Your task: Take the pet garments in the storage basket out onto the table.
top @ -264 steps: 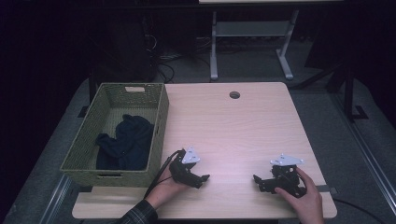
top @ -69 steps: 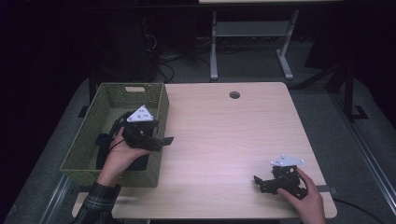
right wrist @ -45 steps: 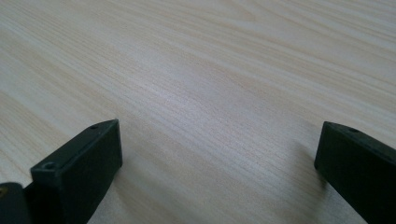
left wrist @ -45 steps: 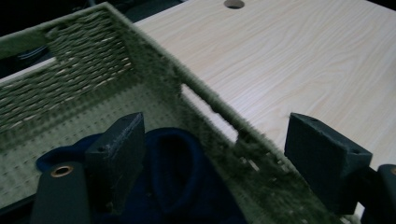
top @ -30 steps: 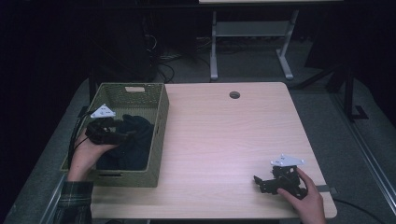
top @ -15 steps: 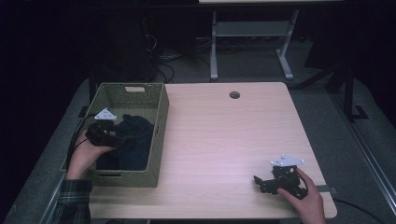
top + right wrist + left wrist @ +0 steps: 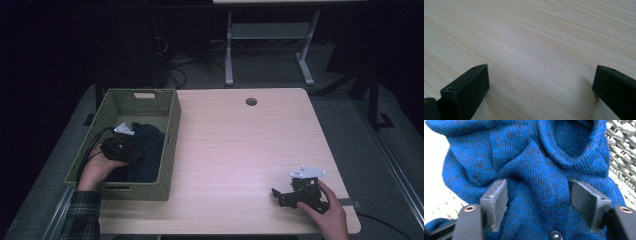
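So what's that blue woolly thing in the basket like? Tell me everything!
The blue knitted garment looks soft and woolly, dark blue with darker flecks. It lies crumpled in folds inside the green woven basket, a rolled opening at its top. The left gripper has its jaws around a fold, and they have just been closing.

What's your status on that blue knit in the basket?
Left gripper down in the basket, jaws just closing around a fold of the blue knit. Right gripper open, resting on the table. Nothing in the way.

No text, label, brand, number or sign can be read on anything in these pictures
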